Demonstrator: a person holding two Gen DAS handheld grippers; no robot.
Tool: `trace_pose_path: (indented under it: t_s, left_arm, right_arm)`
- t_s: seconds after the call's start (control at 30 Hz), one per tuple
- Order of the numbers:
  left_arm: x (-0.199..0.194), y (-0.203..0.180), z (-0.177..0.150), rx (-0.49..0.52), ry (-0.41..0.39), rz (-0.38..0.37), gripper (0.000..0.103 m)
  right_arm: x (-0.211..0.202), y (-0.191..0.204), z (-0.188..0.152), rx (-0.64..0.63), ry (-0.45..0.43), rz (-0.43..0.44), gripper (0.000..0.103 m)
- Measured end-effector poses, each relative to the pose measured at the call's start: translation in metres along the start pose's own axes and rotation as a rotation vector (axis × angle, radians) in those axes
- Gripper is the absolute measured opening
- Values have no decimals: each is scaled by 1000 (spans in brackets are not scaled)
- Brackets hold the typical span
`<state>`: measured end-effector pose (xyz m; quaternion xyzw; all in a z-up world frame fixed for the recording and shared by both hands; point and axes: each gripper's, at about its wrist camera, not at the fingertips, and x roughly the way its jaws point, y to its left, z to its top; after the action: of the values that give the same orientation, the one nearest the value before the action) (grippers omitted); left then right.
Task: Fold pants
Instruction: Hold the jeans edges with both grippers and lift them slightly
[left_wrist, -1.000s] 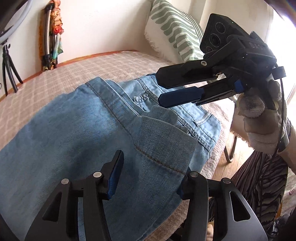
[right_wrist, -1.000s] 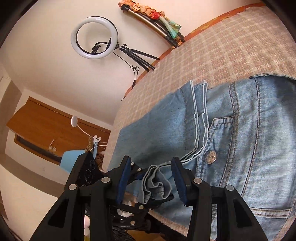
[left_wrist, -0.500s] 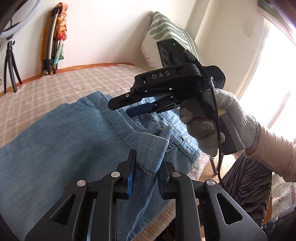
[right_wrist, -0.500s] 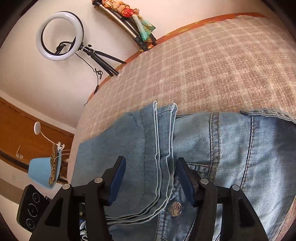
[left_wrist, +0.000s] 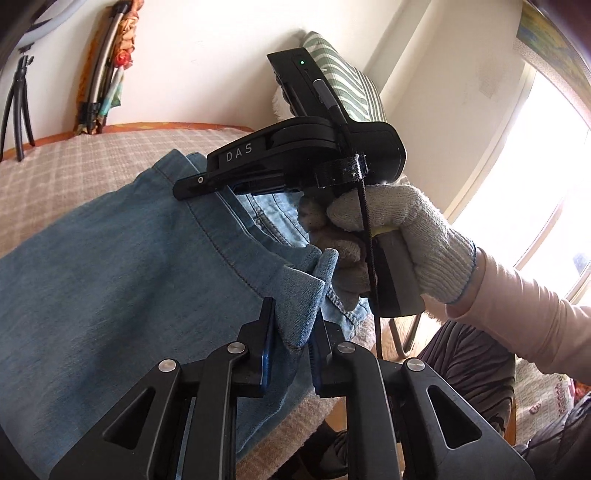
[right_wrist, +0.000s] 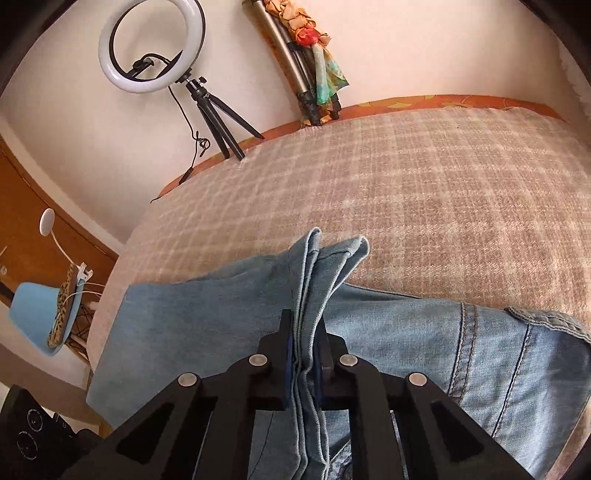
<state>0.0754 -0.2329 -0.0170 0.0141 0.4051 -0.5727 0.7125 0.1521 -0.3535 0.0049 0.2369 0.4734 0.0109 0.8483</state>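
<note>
Denim pants (left_wrist: 122, 266) lie spread across a checked beige bedcover (right_wrist: 406, 177), their near end reaching its edge. The left gripper (left_wrist: 291, 332) pinches a raised corner of the blue cloth between its blue-padded fingers, the jaws closing on it, the corner standing up above the pads. The right gripper (right_wrist: 304, 350) is closing too, and a bunched stack of fabric edges is pressed between its fingers; above the fingertips those edges fan up into a small peak. Seen from the left wrist, the right gripper (left_wrist: 236, 182) reaches over the far edge of the pants, carried by a hand in a white knit glove (left_wrist: 399, 236) with a pale sleeve behind it. A green-striped cushion (left_wrist: 343, 85) leans in the corner of the wall. Beyond the bed stand a ring light (right_wrist: 147, 48) on a tripod and a blue chair (right_wrist: 40, 317) to the left.
</note>
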Motion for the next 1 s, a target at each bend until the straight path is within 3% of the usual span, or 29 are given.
trace_pose_path:
  t_s: [0.2, 0.43, 0.63, 0.9, 0.97, 1.0]
  left_arm:
    - [5, -19, 9, 41, -3, -40, 14]
    - [20, -39, 19, 58, -6, -113, 14]
    - [51, -51, 27, 73, 33, -160, 14]
    - [74, -47, 23, 51, 103, -159, 14]
    - [73, -50, 23, 60, 113, -149, 16]
    - [75, -54, 21, 69, 123, -143, 21]
  right_arm:
    - [-37, 4, 2, -24, -80, -18, 6]
    - [-69, -30, 0, 42, -121, -40, 5]
    - [-78, -62, -11, 72, -102, -82, 5]
    - [-58, -84, -18, 56, -30, -155, 6]
    - [-56, -82, -18, 42, -24, -176, 11]
    - [-57, -81, -17, 31, -24, -203, 13]
